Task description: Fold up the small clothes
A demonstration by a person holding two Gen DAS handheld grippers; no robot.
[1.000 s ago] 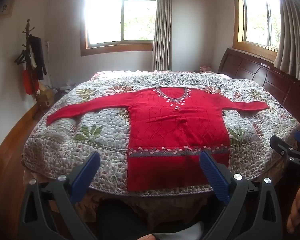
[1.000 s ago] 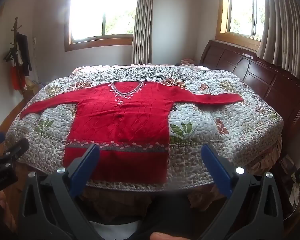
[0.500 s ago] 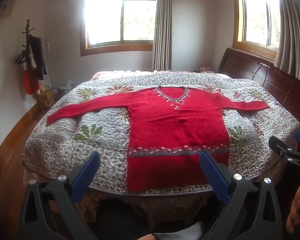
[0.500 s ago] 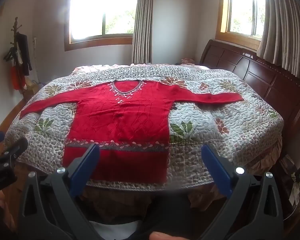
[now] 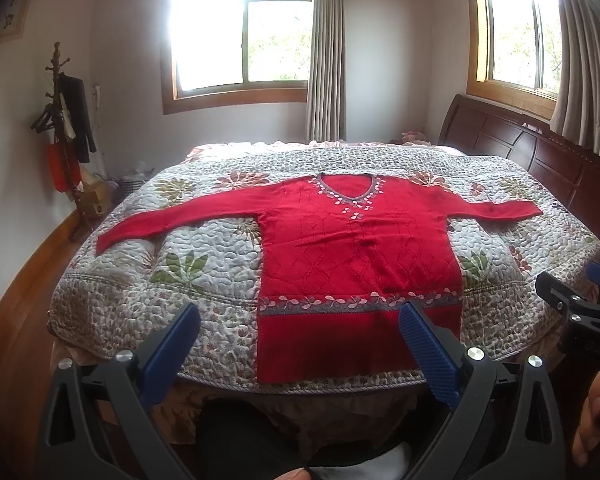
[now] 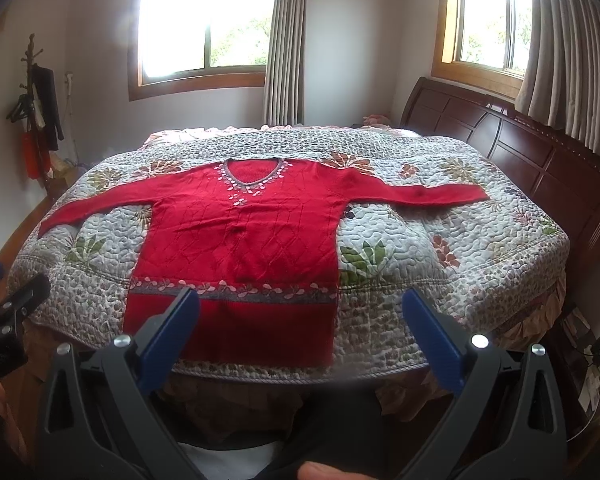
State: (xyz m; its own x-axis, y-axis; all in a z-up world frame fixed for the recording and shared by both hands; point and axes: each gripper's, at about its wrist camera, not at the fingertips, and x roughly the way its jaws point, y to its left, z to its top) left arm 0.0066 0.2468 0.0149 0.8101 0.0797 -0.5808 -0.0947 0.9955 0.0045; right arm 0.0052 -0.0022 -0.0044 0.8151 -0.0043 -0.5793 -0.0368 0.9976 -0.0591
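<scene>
Left wrist view: the left gripper [image 5: 296, 342] occupies the lower part of the frame, its two blue-padded fingers [image 5: 172, 354] spread wide apart, holding and touching nothing. Between and beyond them a red sweater [image 5: 356, 264] lies flat, front side up, on a quilted floral bedspread [image 5: 204, 248], both sleeves stretched sideways and the hem nearest the camera at the bed's near edge. The garment sits in the centre of the frame; a beaded V-neck [image 5: 346, 192] points toward the camera, and a grey patterned band [image 5: 356, 304] crosses the body above the hem. At the right edge, part of the right gripper [image 5: 572, 300] is seen from the side.

Right wrist view: the right gripper [image 6: 300, 328] is likewise fully spread and empty, its blue fingers [image 6: 432, 340] framing the sweater's hem, clear of the fabric. The sweater lies left of centre. A dark wooden headboard [image 6: 520, 148] stands at right, a coat stand [image 6: 36, 112] at left, and curtained windows [image 6: 208, 20] fill the upper frame.
</scene>
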